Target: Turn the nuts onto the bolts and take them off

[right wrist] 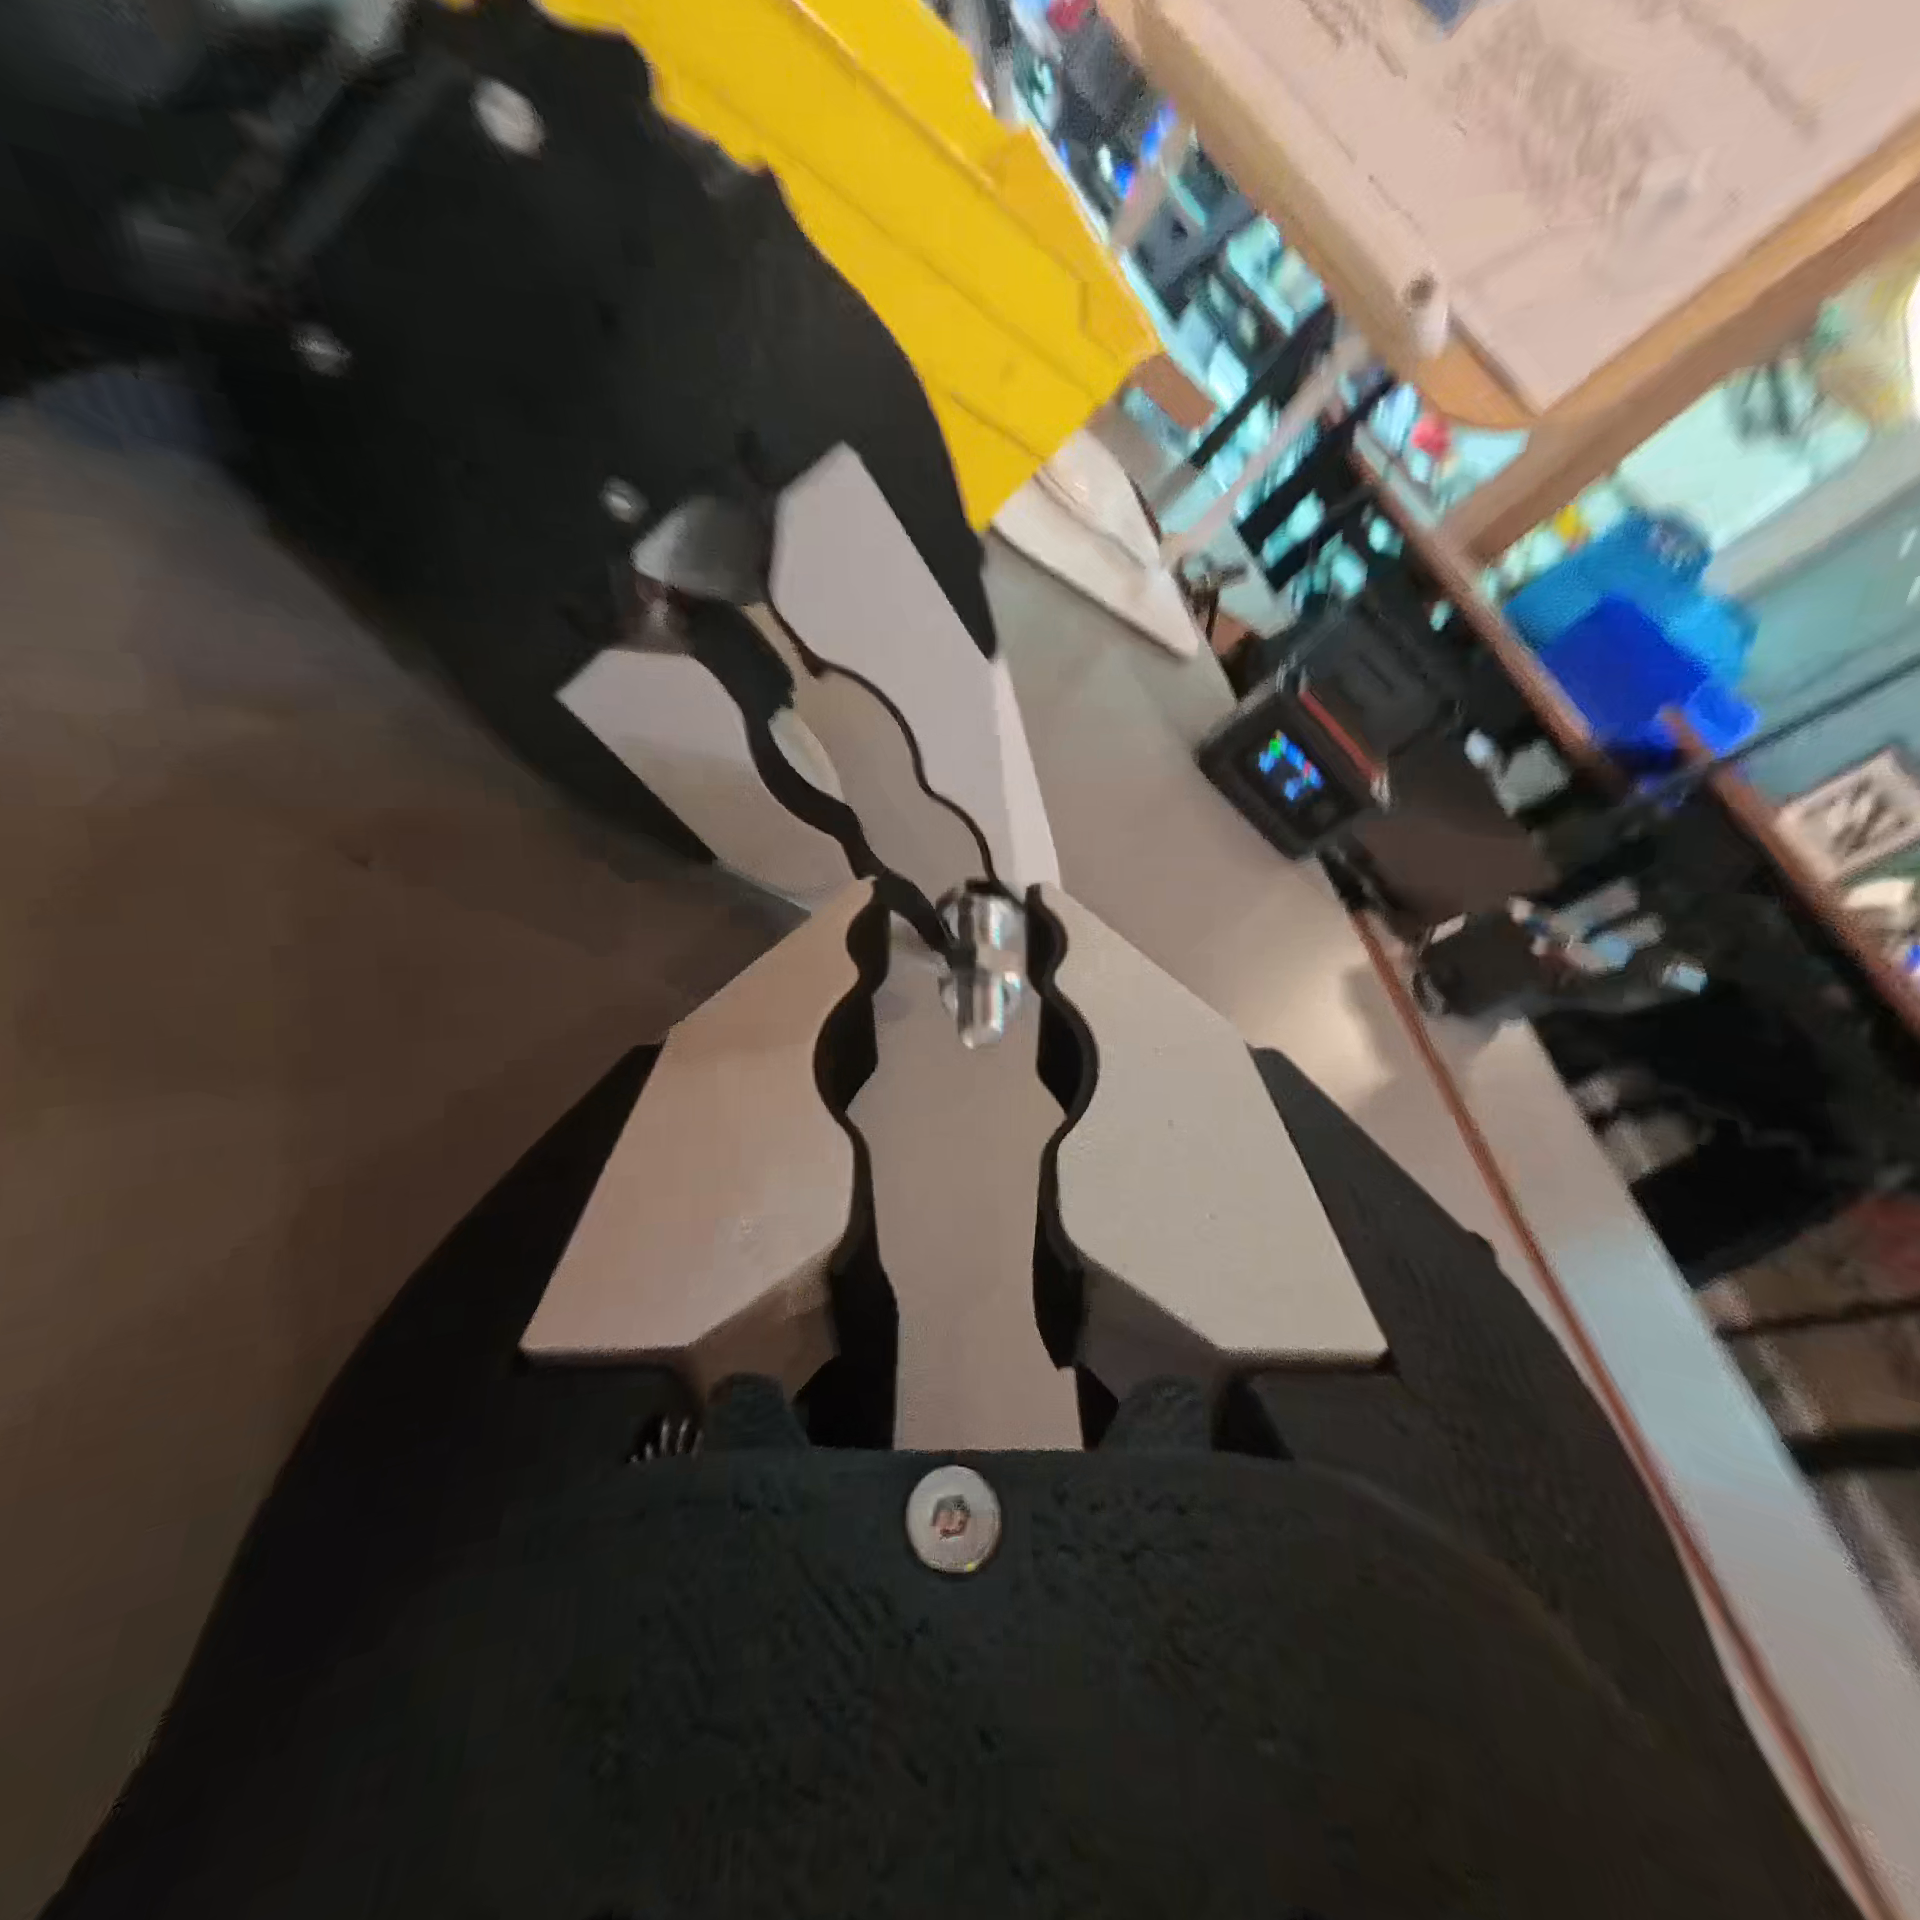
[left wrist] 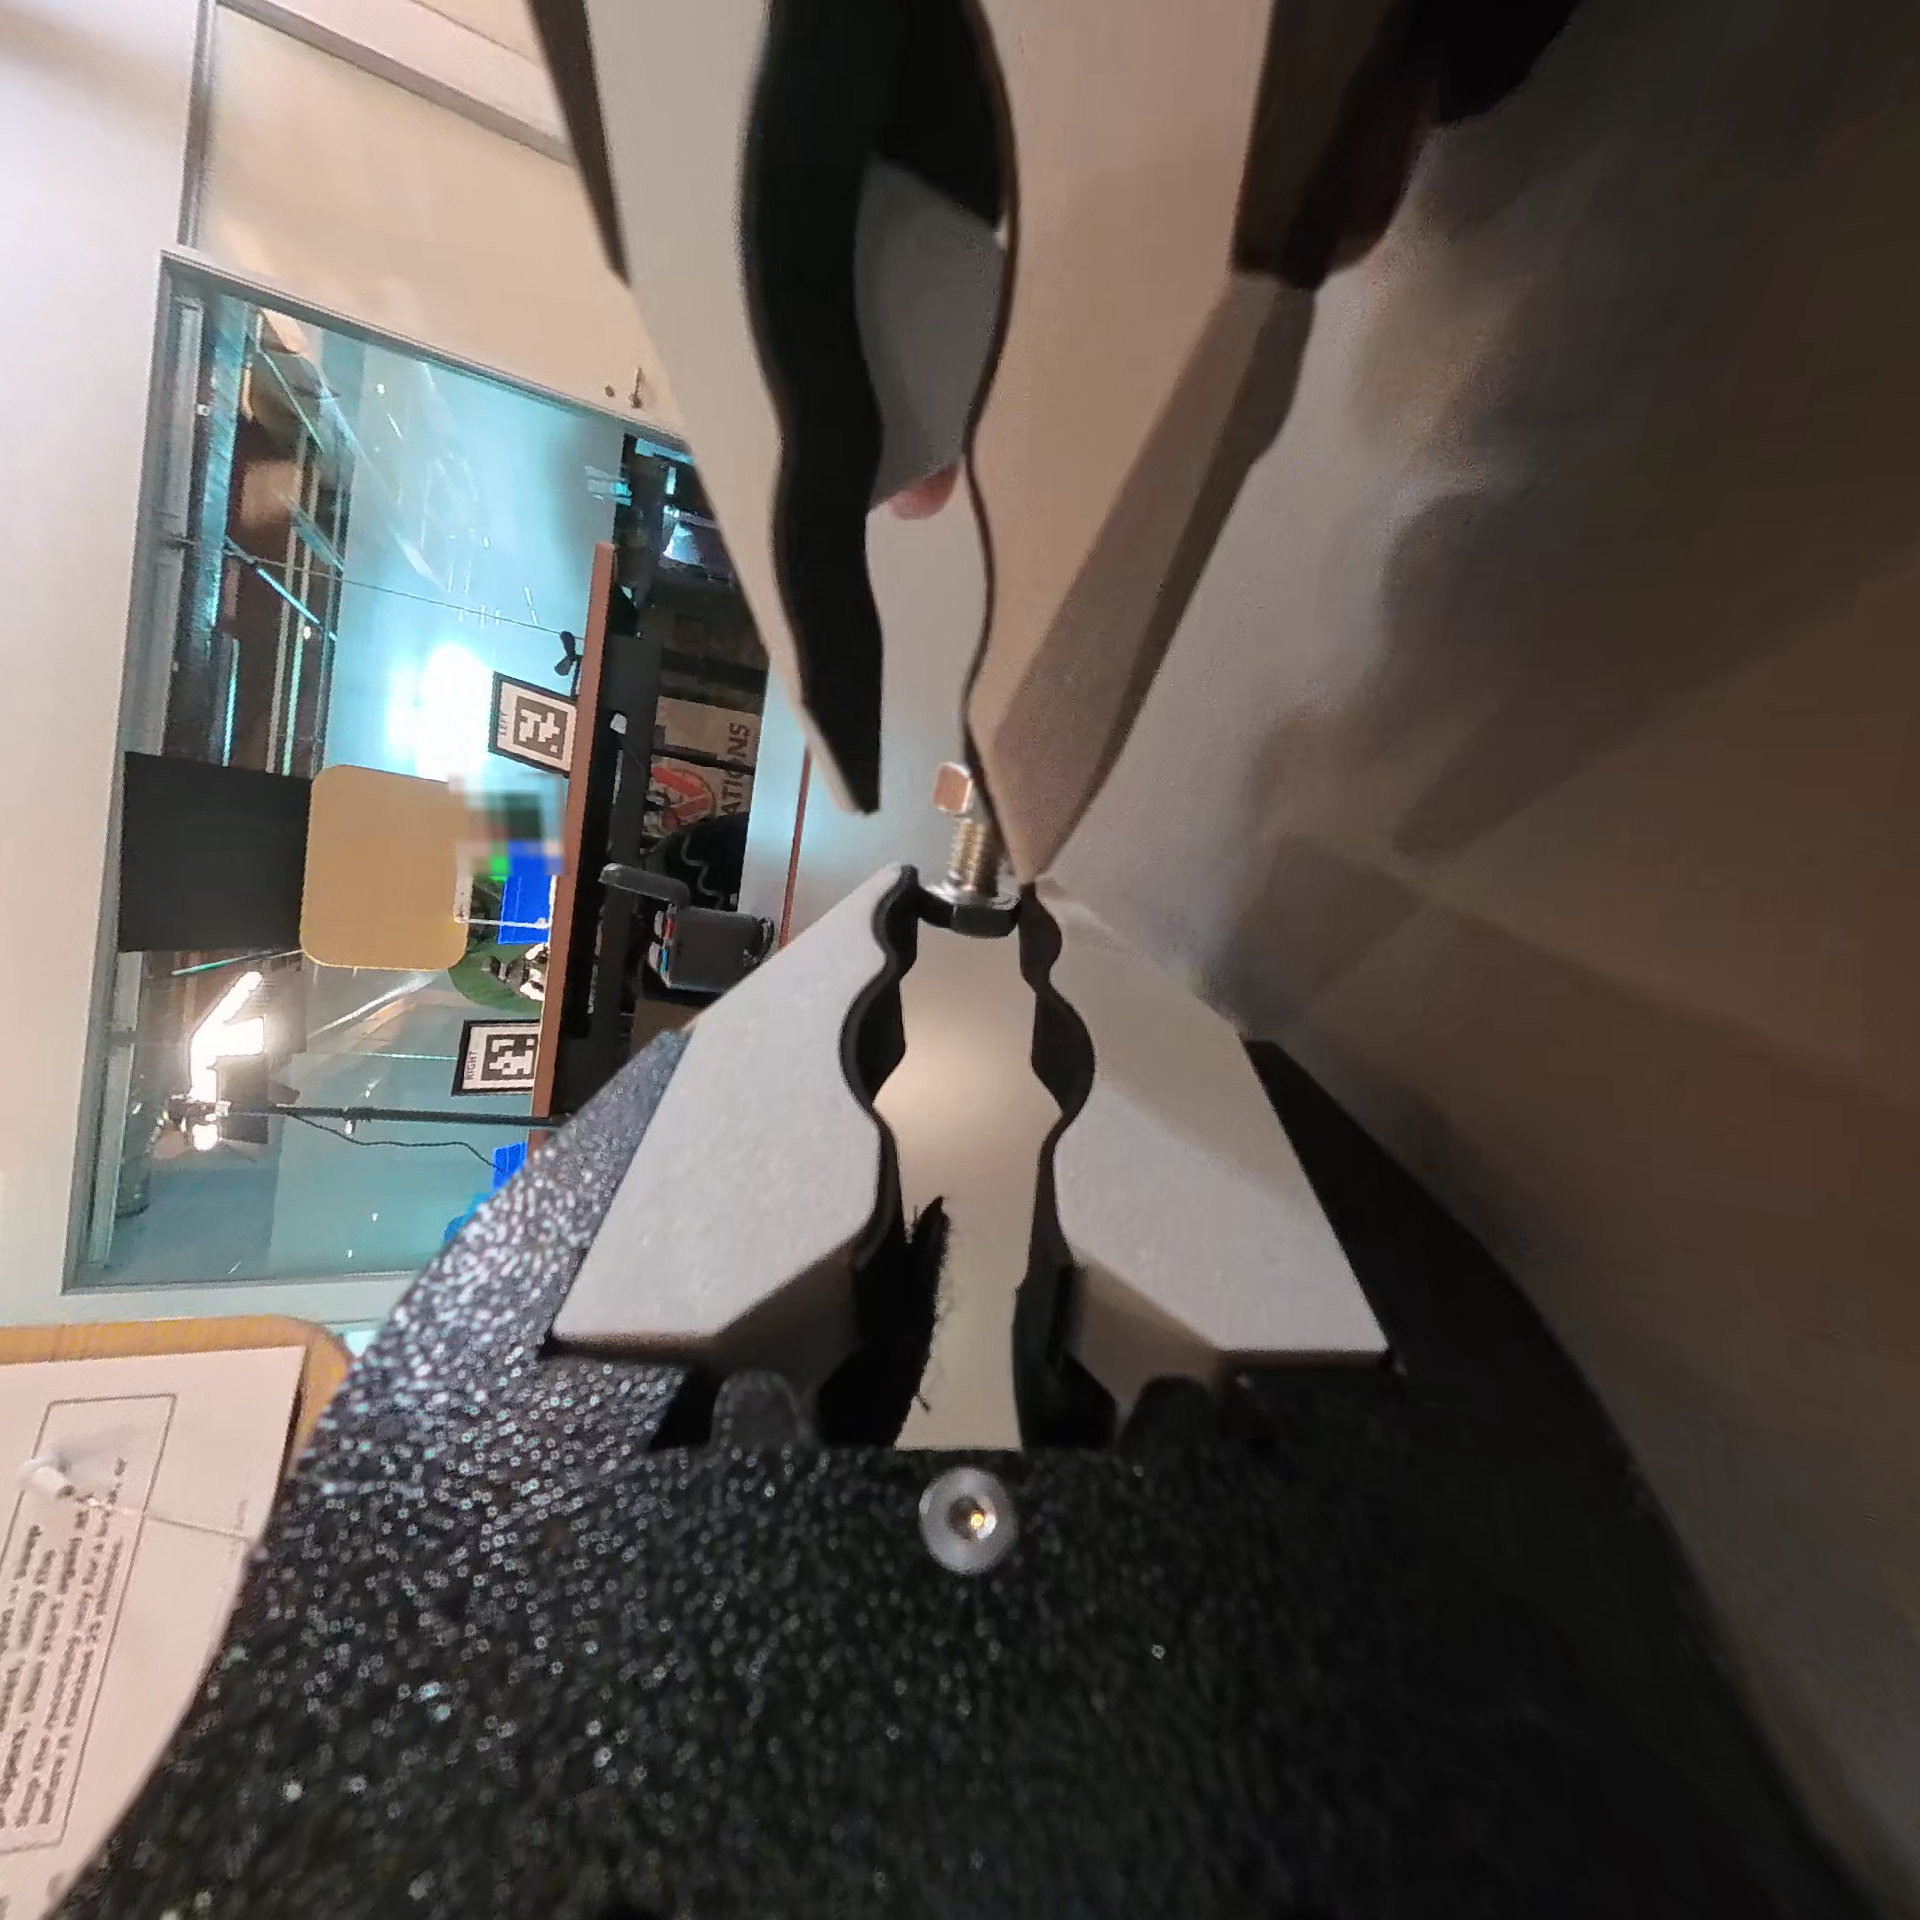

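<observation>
The left gripper (left wrist: 968,899) pinches a threaded silver bolt's (left wrist: 971,847) head; the right gripper (right wrist: 961,914) spreads wide around it, gripping nothing.

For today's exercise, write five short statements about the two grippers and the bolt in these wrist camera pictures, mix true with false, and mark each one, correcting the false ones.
1. The left gripper grips the bolt at its fingertips. True.
2. The bolt lies loose on a table. False: it is held up between the two grippers, which meet tip to tip.
3. The right gripper has its fingertips around the bolt. True; whether they press on it cannot be told from the blurred picture.
4. Bare thread shows on the bolt in the left wrist view. True.
5. A red bin sits behind the left gripper in the right wrist view. False: the bin is yellow.
</observation>
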The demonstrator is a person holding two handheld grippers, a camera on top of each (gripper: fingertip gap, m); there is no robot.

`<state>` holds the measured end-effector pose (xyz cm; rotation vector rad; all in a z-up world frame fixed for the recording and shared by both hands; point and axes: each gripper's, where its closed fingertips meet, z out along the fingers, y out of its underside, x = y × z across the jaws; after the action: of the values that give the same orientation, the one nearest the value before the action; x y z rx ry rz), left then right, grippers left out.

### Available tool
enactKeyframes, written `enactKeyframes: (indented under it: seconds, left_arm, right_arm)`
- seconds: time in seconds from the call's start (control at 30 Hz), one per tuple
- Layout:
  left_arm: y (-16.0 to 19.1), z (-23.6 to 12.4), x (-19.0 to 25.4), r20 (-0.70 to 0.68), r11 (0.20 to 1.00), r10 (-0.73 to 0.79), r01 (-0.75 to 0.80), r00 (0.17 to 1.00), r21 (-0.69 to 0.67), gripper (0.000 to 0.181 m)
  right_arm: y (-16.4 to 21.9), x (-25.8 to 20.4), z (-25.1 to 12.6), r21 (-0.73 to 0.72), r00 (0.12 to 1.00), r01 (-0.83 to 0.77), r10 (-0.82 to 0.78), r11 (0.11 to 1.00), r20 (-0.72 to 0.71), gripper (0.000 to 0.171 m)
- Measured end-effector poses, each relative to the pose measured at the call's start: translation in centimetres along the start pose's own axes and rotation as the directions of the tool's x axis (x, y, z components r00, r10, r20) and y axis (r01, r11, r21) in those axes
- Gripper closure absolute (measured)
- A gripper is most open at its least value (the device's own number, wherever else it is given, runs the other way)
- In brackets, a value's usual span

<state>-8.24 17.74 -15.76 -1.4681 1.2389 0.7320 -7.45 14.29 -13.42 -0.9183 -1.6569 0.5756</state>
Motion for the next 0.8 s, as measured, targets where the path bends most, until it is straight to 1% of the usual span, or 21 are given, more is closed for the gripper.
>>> enactKeyframes:
  seconds: [0.07,0.17,0.23,0.37,0.4,0.43,0.47,0.6,0.7,0.8]
  left_arm:
    - [0.0,-0.1,-0.5,0.018,0.999,-0.045,0.045,0.999,0.004,0.164]
    - [0.1,-0.3,-1.2,0.042,0.997,-0.076,0.075,0.996,0.012,0.165]
    - [-0.1,-0.3,-1.2,0.046,0.998,-0.065,0.064,0.997,0.019,0.165]
    - [-0.6,-0.2,-0.6,0.026,0.999,-0.039,0.038,0.999,0.024,0.164]
    - [-0.6,-0.2,-0.5,0.021,0.999,-0.032,0.031,0.999,0.023,0.164]
    - [-0.6,-0.2,-0.6,0.025,0.999,-0.029,0.029,0.999,0.022,0.164]
    - [-0.5,-0.2,-0.7,0.032,0.999,-0.032,0.032,0.999,0.018,0.164]
    - [-0.2,-0.4,-1.7,0.078,0.997,-0.070,0.069,0.994,0.015,0.164]
    - [0.1,-0.6,-2.5,0.117,0.996,-0.086,0.086,0.989,0.009,0.164]
    - [0.0,-0.6,-2.4,0.115,0.997,-0.080,0.079,0.990,0.015,0.164]
  right_arm:
    - [1.1,0.7,0.4,-0.074,0.996,-0.092,0.092,0.993,-0.001,0.134]
    - [1.5,1.1,0.3,-0.099,0.987,-0.160,0.160,0.982,-0.009,0.135]
    - [1.6,0.8,0.3,-0.111,0.981,-0.188,0.191,0.976,0.020,0.135]
    - [1.1,0.0,0.2,-0.088,0.987,-0.140,0.146,0.986,0.065,0.136]
    - [0.8,-0.2,0.2,-0.064,0.990,-0.111,0.115,0.992,0.076,0.136]
    - [0.1,-0.5,0.0,-0.018,0.994,-0.077,0.078,0.997,0.080,0.139]
    - [-0.3,-0.3,-0.1,0.011,0.997,-0.060,0.060,0.998,0.057,0.142]
    - [1.0,1.1,0.6,-0.073,0.992,-0.128,0.127,0.989,-0.016,0.134]
    - [1.4,1.5,0.5,-0.095,0.985,-0.173,0.171,0.980,-0.028,0.134]
    - [1.3,1.4,0.5,-0.090,0.983,-0.186,0.185,0.979,-0.011,0.135]
